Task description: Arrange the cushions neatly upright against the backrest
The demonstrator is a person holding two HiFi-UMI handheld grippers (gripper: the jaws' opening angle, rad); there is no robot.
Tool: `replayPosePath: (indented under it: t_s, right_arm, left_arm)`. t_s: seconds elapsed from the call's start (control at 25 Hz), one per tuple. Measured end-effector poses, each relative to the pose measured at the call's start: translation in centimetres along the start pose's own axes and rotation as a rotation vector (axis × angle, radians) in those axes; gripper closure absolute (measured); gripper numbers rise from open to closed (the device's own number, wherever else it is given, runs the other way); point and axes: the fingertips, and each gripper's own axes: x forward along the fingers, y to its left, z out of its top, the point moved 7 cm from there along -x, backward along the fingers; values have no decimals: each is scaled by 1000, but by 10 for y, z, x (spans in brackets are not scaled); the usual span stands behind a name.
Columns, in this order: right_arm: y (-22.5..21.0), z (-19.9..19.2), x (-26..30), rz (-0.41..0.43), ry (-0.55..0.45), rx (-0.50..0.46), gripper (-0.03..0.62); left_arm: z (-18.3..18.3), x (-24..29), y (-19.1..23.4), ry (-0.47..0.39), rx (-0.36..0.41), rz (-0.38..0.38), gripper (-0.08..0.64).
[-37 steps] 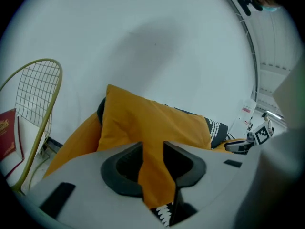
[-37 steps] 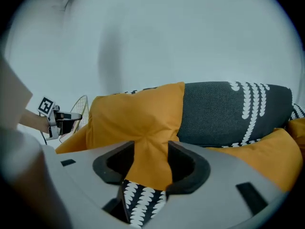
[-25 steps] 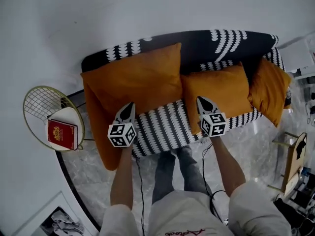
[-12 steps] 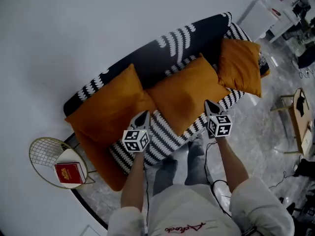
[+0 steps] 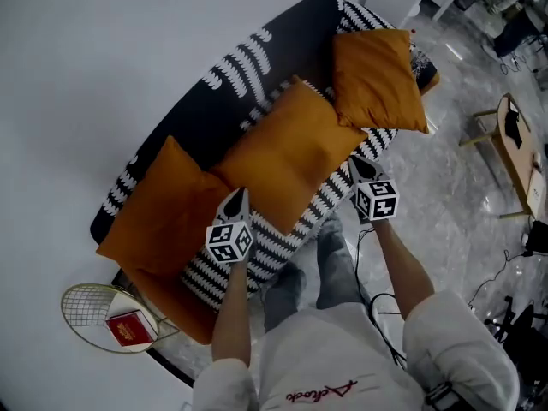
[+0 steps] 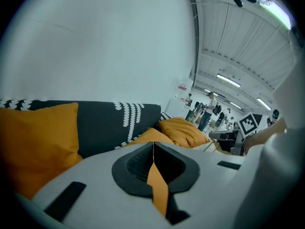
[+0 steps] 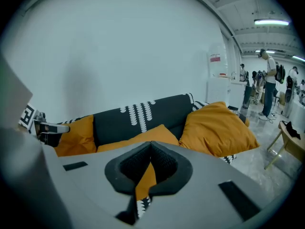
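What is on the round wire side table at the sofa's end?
A red book lies flat on the wire table, on a white part of its top. Nothing else shows there. The patch of tabletop under the book is covered, so it cannot be seen.

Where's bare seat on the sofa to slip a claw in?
The striped seat front, between left claw and right claw below the middle cushion, is bare. Further back, left cushion, middle cushion and right cushion crowd it.
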Motion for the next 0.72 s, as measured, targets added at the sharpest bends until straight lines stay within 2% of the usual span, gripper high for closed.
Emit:
replayPosePath:
  t_s: [0.16,0.4,0.72]
  right_arm:
    - [-27,-3,21,29,43,-1,565]
    - [-58,-2,74,96,95,-10,565]
    - [-93,-9,145,198,182,-47,565]
  left_arm:
    - [-2,29,-13,29,-14,11,528]
    - [-11,67,-13,60,-67,75,528]
    - [-40,108,6,108,-177,202,528]
